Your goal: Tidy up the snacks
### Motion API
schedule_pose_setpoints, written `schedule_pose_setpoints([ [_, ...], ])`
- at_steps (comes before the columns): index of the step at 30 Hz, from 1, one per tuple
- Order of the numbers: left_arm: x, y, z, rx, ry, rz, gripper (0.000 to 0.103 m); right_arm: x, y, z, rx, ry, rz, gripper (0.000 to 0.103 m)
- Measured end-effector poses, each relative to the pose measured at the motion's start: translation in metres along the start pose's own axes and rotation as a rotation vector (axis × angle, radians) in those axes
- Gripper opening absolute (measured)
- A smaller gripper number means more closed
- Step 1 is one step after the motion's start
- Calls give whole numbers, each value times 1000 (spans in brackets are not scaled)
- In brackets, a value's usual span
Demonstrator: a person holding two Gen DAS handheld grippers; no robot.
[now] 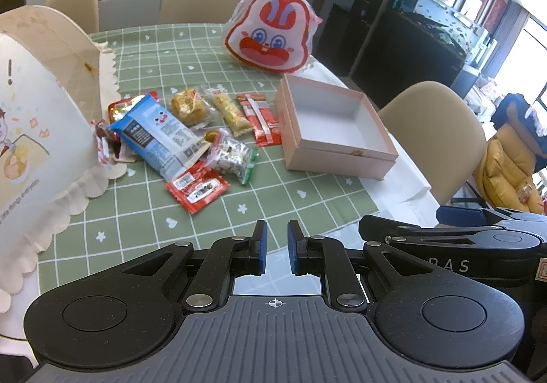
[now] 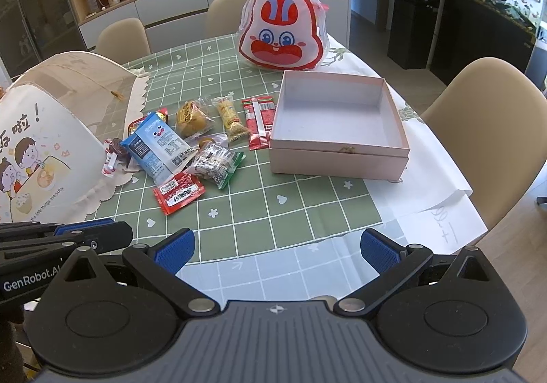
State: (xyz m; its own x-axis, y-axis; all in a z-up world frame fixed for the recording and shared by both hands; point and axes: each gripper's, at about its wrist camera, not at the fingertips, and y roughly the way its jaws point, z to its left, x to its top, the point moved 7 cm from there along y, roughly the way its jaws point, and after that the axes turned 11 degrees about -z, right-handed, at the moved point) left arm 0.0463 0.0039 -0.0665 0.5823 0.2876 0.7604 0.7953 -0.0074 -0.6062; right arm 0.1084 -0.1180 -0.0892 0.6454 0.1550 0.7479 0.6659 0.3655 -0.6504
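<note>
Several wrapped snacks lie in a loose pile on the green checked tablecloth: a blue packet (image 1: 160, 133) (image 2: 157, 147), a red sachet (image 1: 196, 190) (image 2: 179, 193), a clear bag of small sweets (image 1: 232, 155) (image 2: 217, 161), a yellow cake (image 1: 188, 106) (image 2: 191, 120), a yellow bar (image 1: 230, 113) (image 2: 232, 118) and a red stick pack (image 1: 261, 118) (image 2: 259, 121). An empty pink box (image 1: 336, 152) (image 2: 338, 161) stands open to their right. My left gripper (image 1: 277, 246) hovers at the near table edge, jaws a narrow gap apart, empty. My right gripper (image 2: 277, 249) is wide open and empty, beside it.
A folded mesh food cover (image 1: 44, 116) (image 2: 51, 130) lies at the left, touching the pile. A rabbit-face bag (image 1: 270, 36) (image 2: 282, 38) stands behind the box. Beige chairs (image 1: 434, 130) (image 2: 485, 116) ring the table. White paper (image 2: 430, 198) hangs at the right edge.
</note>
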Motion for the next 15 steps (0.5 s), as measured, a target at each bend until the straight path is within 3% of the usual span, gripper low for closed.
schedule_pose_setpoints([
  [15, 5, 6, 7, 1, -14, 12, 16, 3, 10, 5, 9, -6, 13, 103],
])
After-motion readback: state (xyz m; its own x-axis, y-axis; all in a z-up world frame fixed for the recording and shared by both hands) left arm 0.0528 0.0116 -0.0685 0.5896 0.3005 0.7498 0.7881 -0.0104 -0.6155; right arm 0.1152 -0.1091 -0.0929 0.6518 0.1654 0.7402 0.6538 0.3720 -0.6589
